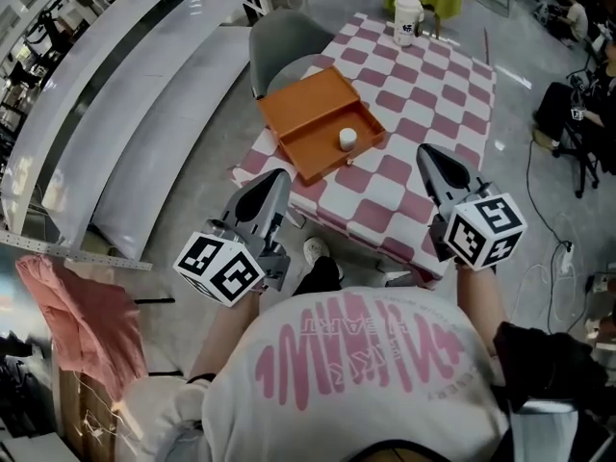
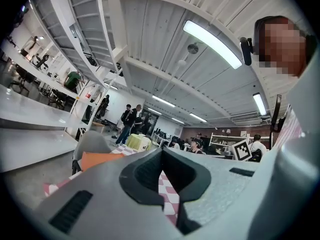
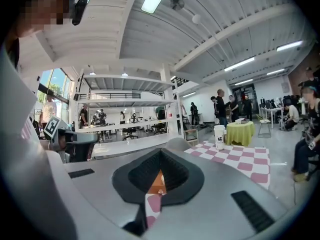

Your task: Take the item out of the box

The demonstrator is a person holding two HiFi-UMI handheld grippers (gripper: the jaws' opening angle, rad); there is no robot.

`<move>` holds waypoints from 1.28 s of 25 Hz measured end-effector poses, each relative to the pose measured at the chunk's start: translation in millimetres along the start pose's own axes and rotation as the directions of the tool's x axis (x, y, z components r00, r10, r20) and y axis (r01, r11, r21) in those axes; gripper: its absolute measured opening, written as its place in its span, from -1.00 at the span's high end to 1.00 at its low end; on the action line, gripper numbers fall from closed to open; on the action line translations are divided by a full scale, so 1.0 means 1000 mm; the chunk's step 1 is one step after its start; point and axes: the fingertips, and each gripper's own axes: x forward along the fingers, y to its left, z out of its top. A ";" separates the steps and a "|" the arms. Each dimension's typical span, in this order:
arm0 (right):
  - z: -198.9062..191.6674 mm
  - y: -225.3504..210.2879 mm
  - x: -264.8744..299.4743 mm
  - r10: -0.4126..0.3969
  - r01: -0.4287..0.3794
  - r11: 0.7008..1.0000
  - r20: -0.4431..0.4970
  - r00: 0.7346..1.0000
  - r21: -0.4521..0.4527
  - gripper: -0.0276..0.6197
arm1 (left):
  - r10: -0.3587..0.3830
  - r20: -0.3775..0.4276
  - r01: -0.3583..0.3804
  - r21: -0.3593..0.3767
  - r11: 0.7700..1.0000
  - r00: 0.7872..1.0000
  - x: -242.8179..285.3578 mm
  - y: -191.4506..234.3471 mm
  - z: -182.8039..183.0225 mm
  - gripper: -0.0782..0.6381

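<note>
Head view: the small white cylindrical item stands inside the open orange box on the pink-and-white checked table, upper centre. The left gripper and right gripper are well short of it. Risk: tips arriving closed could topple the item or shove the box.
Left gripper view: jaws pressed together, empty.
Right gripper view: jaws closed, holding nothing.

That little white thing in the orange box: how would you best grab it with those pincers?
Probably from above, pinching it across two opposite sides. The white item looks like a short round piece standing upright on the floor of the open box. The low walls around it would get in the way of a level approach, while the open top leaves it clear.
</note>
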 end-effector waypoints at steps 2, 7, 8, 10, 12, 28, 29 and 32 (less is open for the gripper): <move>-0.006 -0.007 0.013 -0.007 0.008 1.000 -0.017 1.000 0.022 0.91 | -0.005 -0.010 0.005 -0.009 1.000 1.000 0.011 0.013 0.000 0.76; -0.013 -0.018 0.052 -0.003 0.004 0.999 -0.042 0.999 0.044 0.91 | -0.011 -0.014 0.010 -0.028 1.000 1.000 0.038 0.046 0.003 0.76; -0.014 -0.020 0.060 -0.003 0.005 0.999 -0.043 0.999 0.046 0.91 | -0.013 -0.018 0.013 -0.033 0.999 1.000 0.043 0.052 0.002 0.76; -0.016 -0.023 0.074 -0.004 0.006 0.999 -0.048 0.999 0.053 0.91 | -0.020 -0.033 0.018 -0.042 0.999 0.999 0.052 0.062 -0.003 0.76; -0.022 -0.024 0.087 0.003 0.001 0.998 -0.062 0.998 0.057 0.91 | -0.017 -0.049 0.014 -0.050 0.999 0.999 0.059 0.074 -0.009 0.76; -0.108 -0.021 0.163 0.079 -0.063 0.994 -0.186 0.979 0.092 0.91 | 0.069 -0.077 -0.079 -0.132 0.988 0.995 0.053 0.154 -0.058 0.76; -0.113 -0.021 0.166 0.084 -0.067 0.993 -0.193 0.978 0.097 0.91 | 0.071 -0.077 -0.081 -0.134 0.988 0.994 0.052 0.156 -0.061 0.76; -0.128 -0.018 0.173 0.091 -0.071 0.993 -0.230 0.969 0.091 0.91 | 0.080 -0.072 -0.090 -0.139 0.986 0.994 0.048 0.163 -0.067 0.76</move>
